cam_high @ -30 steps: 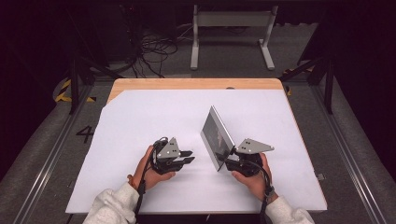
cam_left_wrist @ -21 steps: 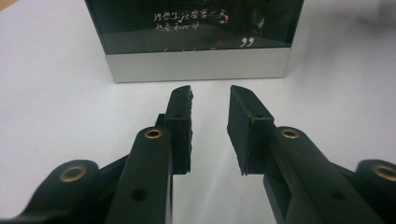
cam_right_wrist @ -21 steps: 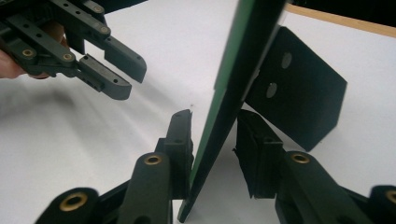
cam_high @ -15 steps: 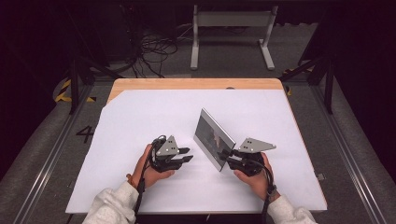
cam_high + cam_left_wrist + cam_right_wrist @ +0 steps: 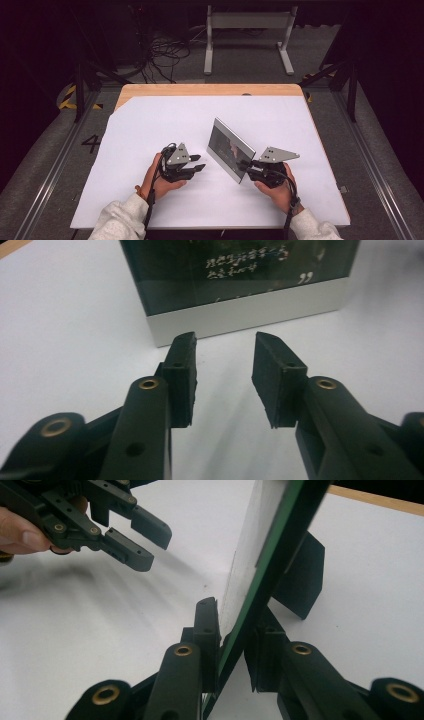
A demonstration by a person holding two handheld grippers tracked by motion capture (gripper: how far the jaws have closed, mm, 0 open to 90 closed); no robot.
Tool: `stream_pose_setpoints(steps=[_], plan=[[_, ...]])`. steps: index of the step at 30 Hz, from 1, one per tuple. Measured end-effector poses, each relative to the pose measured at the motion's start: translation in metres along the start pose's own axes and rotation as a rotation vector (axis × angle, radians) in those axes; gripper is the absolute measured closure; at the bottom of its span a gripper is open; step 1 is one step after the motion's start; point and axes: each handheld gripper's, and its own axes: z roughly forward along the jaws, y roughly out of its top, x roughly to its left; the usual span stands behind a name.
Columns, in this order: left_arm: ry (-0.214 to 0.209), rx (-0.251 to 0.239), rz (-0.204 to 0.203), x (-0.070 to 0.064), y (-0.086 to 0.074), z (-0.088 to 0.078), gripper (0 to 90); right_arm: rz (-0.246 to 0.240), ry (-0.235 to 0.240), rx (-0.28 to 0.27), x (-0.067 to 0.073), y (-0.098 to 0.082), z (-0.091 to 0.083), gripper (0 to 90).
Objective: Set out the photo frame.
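The picture frame (image 5: 231, 149) stands on edge on the white tabletop (image 5: 150, 130), just right of the middle of the high view, its near lower corner clenched between the jaws of the right claw (image 5: 246, 165), which have just been closing on it; in the right gripper view the pads press both faces of the thin green-edged panel (image 5: 270, 570), with a dark back stand (image 5: 300, 575) folded out behind. The left claw (image 5: 199, 163) is released, its jaws having just been opening, empty, aimed at the frame's white lower border (image 5: 250, 310). To set the frame down well, I judge the right claw should keep its pinch firm and lean the panel back gently until the stand bears weight, the left claw ready to steady it. The glazed face points toward the lower left of the high view; its long axis runs from upper left to lower right.
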Motion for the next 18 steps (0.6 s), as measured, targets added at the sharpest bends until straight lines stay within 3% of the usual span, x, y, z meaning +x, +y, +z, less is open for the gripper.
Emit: stream_pose_setpoints(steps=[5,8,14,18], plan=[[0.005,0.003,-0.025,0.006,0.000,0.005,53.0,0.001,-0.019,-0.003,0.000,0.000,-0.003,73.3],[0.016,0.000,-0.031,0.010,0.000,0.008,47.0,0.000,-0.008,-0.006,0.000,0.000,-0.005,77.5],[-0.006,-0.007,-0.047,0.017,0.004,0.016,45.7,0.004,0.001,-0.007,0.000,0.000,-0.005,79.4],[-0.009,-0.009,-0.049,0.018,0.005,0.016,45.0,0.013,0.033,-0.017,-0.003,-0.001,-0.004,81.7]])
